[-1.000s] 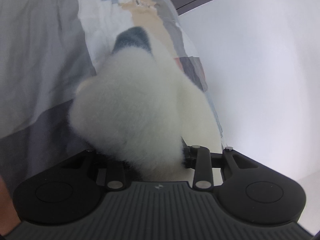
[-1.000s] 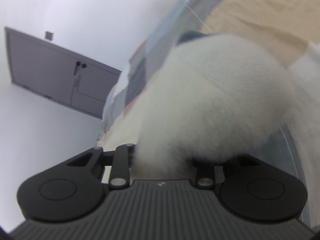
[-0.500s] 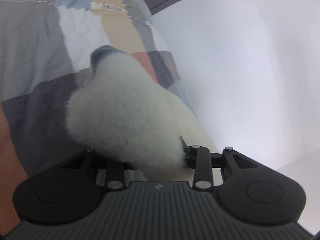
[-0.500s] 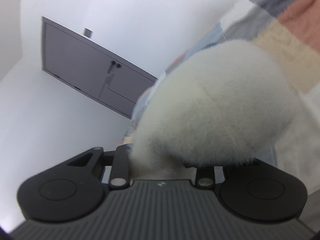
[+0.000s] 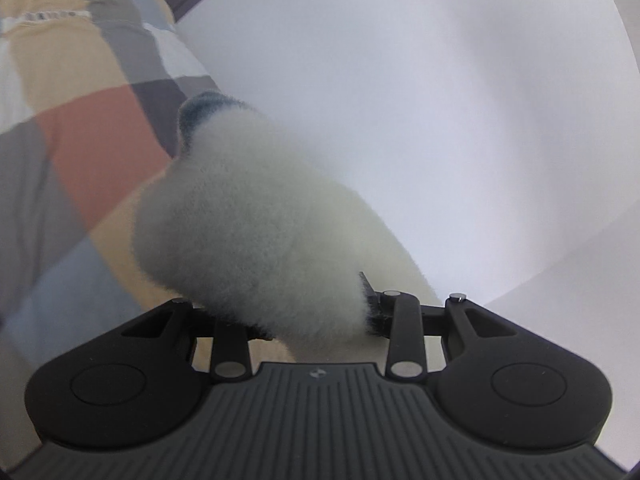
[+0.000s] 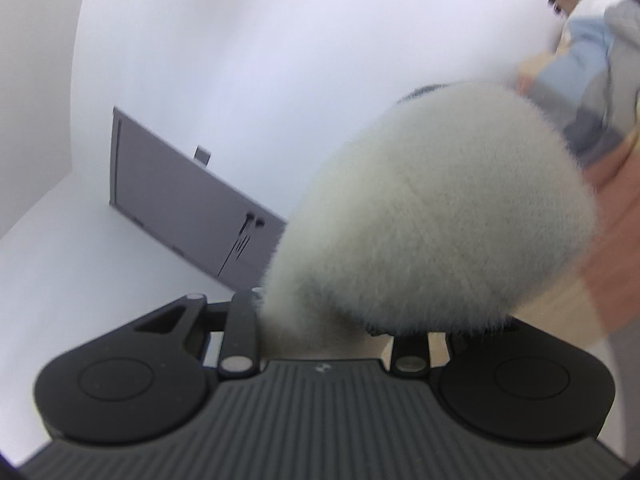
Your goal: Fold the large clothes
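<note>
A fluffy white fleece garment [image 5: 256,232] with a blue-grey trim [image 5: 204,108] bulges out of my left gripper [image 5: 316,320], which is shut on a thick fold of it. The fleece hides the fingertips; only the edge of one dark pad [image 5: 370,304] shows. In the right wrist view another bunch of the same white fleece [image 6: 440,208] fills the jaws of my right gripper [image 6: 320,320], shut on it too, with its fingertips buried in the pile. Both bunches hang in the air above a patchwork bedspread [image 5: 80,140].
The patchwork bedspread [image 6: 600,240] lies below and to the right in the right wrist view. A white wall [image 5: 440,120] stands ahead. A grey door [image 6: 180,208] with a dark handle sits in the wall at left.
Both grippers have risen with the fleece still in them. The bedspread has slid down and away in both views, and more wall and door have come into sight.
</note>
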### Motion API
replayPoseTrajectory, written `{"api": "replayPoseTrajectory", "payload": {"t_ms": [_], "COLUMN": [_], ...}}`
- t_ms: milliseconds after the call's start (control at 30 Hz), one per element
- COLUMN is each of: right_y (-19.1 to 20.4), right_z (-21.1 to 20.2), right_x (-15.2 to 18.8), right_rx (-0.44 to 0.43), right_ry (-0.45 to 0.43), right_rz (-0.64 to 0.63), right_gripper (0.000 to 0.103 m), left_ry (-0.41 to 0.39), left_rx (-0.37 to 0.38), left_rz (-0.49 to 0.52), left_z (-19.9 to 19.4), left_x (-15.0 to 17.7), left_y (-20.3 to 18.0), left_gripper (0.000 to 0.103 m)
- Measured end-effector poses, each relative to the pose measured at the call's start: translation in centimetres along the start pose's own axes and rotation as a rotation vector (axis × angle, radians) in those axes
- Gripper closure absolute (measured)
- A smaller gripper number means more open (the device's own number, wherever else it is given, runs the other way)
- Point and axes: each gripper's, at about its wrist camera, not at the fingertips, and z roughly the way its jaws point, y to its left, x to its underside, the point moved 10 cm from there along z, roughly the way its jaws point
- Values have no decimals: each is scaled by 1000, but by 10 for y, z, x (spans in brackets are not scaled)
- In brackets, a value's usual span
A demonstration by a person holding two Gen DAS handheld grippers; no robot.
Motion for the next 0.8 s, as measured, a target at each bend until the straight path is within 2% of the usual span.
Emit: {"api": "replayPoseTrajectory", "payload": {"t_ms": [200, 367, 567, 800], "right_y": [-42, -88, -162, -235], "right_z": [-2, 10, 25, 39], "right_x": [-54, -72, -63, -14], "right_rx": [43, 88, 154, 217], "right_ry": [-41, -59, -34, -28], "right_rz": [-18, 18, 82, 171], "right_gripper": [67, 67, 67, 67], "left_ry": [80, 133, 202, 262], "left_rx": [9, -11, -59, -86], "left_rz": [29, 45, 52, 25], "left_z": [80, 138, 200, 233], "left_x": [19, 40, 66, 91], "left_y": [-22, -18, 17, 84], "left_gripper": [63, 63, 63, 63]}}
